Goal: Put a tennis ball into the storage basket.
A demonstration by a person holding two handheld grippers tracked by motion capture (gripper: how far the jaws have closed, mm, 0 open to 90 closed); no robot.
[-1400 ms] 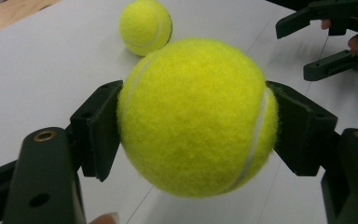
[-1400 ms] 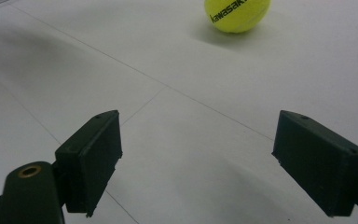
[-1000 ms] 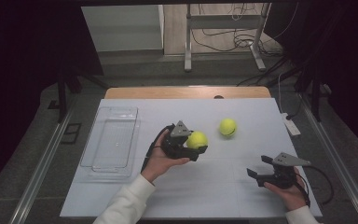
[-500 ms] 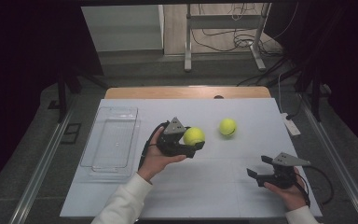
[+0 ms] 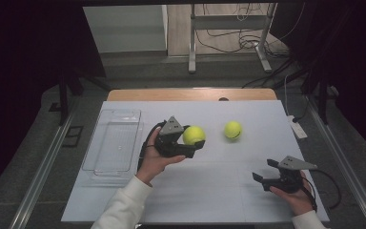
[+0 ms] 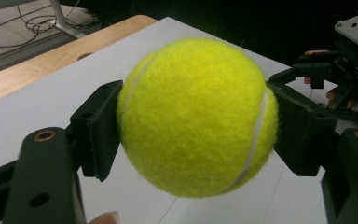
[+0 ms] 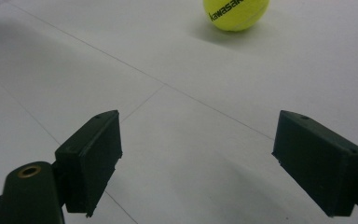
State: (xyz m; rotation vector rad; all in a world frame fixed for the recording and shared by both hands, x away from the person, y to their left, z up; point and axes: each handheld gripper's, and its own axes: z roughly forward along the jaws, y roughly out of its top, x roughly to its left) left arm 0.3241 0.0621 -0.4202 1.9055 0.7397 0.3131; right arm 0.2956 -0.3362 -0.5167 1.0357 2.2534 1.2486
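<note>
My left gripper (image 5: 193,141) is shut on a yellow tennis ball (image 5: 193,135), held above the middle of the white table (image 5: 219,200). In the left gripper view that ball (image 6: 198,116) sits squeezed between both black pads. A second tennis ball (image 5: 232,130) lies on the table to the right of the held one; the right gripper view has it (image 7: 235,13) at the top, with dark lettering on it. My right gripper (image 5: 263,171) rests low near the table's front right, open, nothing between its jaws (image 7: 198,158).
A clear plastic tray (image 5: 116,143) lies on the left part of the table, beside my left hand. A small white object (image 5: 296,126) sits at the table's right edge. A wooden strip (image 5: 190,94) runs along the far edge.
My left gripper has carried the ball a little to the left and upward, away from the second ball. The right gripper has stayed where it was.
</note>
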